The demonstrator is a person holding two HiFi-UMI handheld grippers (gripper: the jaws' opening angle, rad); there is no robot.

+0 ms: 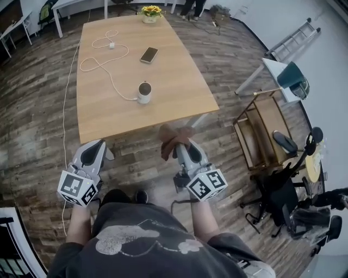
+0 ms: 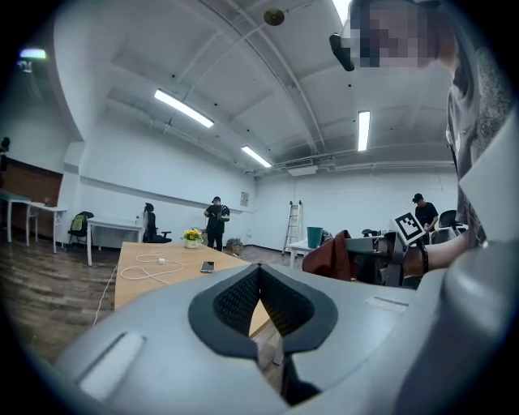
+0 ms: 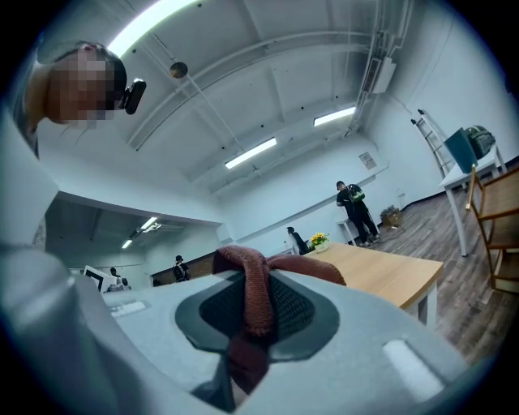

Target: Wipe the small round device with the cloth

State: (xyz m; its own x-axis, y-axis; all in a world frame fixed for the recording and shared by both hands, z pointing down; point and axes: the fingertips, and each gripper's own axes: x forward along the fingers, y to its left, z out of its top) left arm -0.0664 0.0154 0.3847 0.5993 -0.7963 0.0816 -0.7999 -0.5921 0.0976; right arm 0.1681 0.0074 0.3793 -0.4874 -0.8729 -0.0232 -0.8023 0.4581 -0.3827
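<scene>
A small round white device [image 1: 144, 92] with a dark top stands on the wooden table [image 1: 179, 81], a white cable running from it. My right gripper [image 1: 181, 142] is shut on a brown-red cloth [image 1: 173, 138], held short of the table's near edge; the cloth [image 3: 251, 296] drapes over the closed jaws in the right gripper view. To the left, my left gripper [image 1: 102, 145] is shut and holds nothing, its pads [image 2: 239, 300] pressed together. Both grippers are well apart from the device.
A phone [image 1: 149, 55], a coiled white cable [image 1: 98, 59] with a plug and a flower pot [image 1: 151, 13] lie further back on the table. A wooden rack [image 1: 263, 127], chairs and a ladder [image 1: 293, 39] stand to the right. People stand at the far end.
</scene>
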